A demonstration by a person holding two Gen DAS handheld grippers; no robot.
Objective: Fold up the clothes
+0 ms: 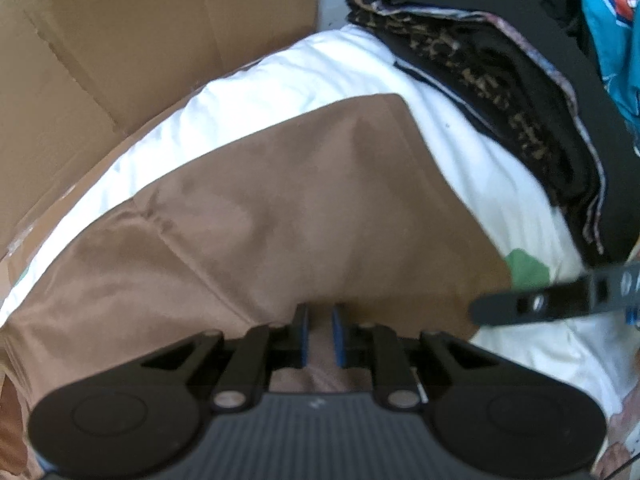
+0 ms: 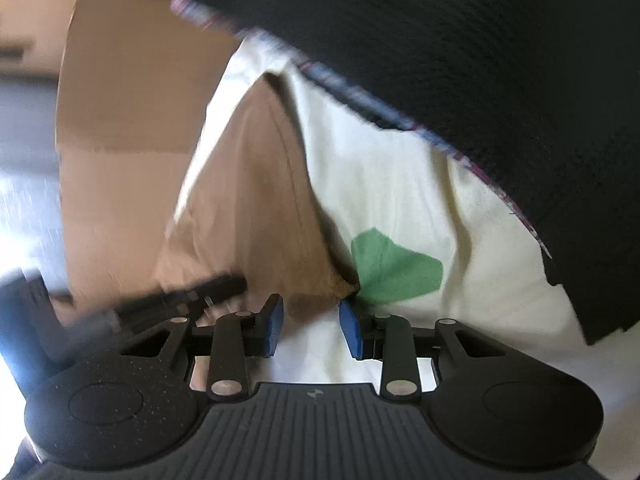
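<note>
A brown garment (image 1: 280,208) lies spread on a white sheet (image 1: 304,68). My left gripper (image 1: 319,334) is nearly shut, with a fold of the brown cloth between its blue pads. My right gripper (image 2: 311,322) is open, its blue pads either side of the garment's near corner (image 2: 312,300), next to a green patch (image 2: 394,266) on the sheet. The right gripper's finger shows at the right edge of the left wrist view (image 1: 560,300). The left gripper shows blurred at the left of the right wrist view (image 2: 168,300).
A stack of folded dark and leopard-print clothes (image 1: 500,92) lies on the sheet to the right, close to my right gripper (image 2: 480,80). A teal garment (image 1: 612,32) sits behind it. Flat cardboard (image 1: 120,48) lies beyond the sheet's left edge.
</note>
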